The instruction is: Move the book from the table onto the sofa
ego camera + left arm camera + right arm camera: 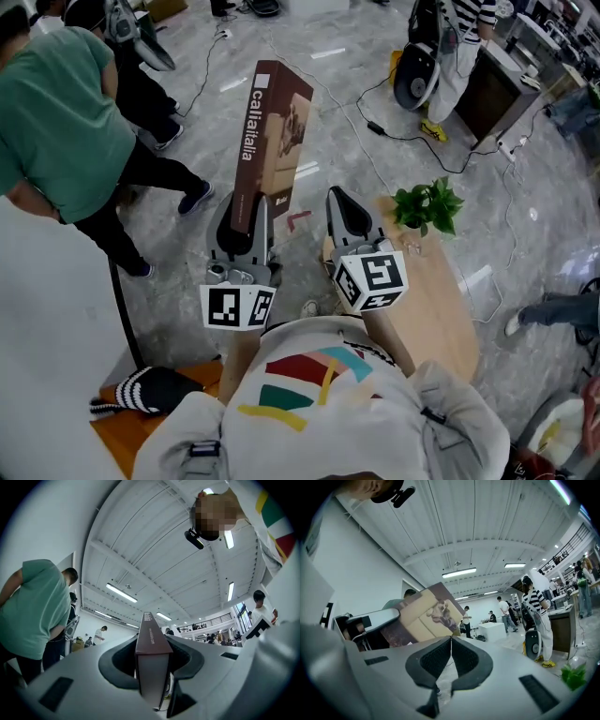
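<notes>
A tall brown book [272,141] with a white title down its spine stands clamped by its lower end in my left gripper [242,230], held in the air and leaning away over the floor. In the left gripper view the book [152,663] fills the gap between both pads, spine edge toward the camera. My right gripper [349,214] hovers just right of it, jaws shut with nothing between them; its tips meet [451,641]. The right gripper view shows the book's cover [426,613] off to the left.
A wooden table [445,309] with a small potted plant [427,206] lies at my right. A person in a green shirt [56,122] stands at the left, close to the book. A white surface [52,337] fills the lower left. Cables cross the grey floor [375,131].
</notes>
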Demonstrator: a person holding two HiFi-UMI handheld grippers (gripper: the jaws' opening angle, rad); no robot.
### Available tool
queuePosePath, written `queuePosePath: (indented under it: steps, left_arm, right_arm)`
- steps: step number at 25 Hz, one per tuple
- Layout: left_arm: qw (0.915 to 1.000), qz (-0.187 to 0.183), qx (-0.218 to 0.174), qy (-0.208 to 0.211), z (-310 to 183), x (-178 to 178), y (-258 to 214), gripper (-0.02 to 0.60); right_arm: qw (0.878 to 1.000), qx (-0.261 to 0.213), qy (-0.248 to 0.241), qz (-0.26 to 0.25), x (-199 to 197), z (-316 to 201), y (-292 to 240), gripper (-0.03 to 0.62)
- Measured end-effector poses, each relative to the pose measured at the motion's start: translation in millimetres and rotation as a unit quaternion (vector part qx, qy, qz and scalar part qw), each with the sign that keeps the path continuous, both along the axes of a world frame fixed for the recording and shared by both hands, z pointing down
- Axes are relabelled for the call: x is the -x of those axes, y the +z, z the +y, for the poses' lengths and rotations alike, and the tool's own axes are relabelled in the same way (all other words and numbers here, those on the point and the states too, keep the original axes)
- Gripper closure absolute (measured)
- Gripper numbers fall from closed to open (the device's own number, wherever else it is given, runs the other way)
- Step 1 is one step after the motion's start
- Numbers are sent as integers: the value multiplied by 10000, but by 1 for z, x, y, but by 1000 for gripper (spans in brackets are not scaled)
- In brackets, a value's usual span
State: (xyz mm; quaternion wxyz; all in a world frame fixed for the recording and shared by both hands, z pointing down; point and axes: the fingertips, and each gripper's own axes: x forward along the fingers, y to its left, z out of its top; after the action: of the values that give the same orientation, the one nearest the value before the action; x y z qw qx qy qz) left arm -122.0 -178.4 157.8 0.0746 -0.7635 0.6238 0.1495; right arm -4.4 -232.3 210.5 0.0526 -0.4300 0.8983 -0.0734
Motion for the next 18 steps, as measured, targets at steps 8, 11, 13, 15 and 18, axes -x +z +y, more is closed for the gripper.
queuePosePath:
  steps: [8,11,13,15,18]
  left_arm:
    - [9938,116,255,-1080,62,71,9,430]
    - [9852,156,291,-1680,90,102,14,430]
    - [9785,131,379,-2024,91,102,16,430]
    - [9708,214,410,-2353,100,105,21,430]
    - [9533,434,318,-2973,151,120,32,430]
  right_arm:
    - [9959,134,-890,77,65,40,11,579]
    - [9897,181,-1396,261,94,61,24,579]
    - [9840,324,-1727,280,91,61,33,579]
    - [9777,419,-2042,264,92,67,41,579]
    - [9632,465,-2631,304,109,102,57,579]
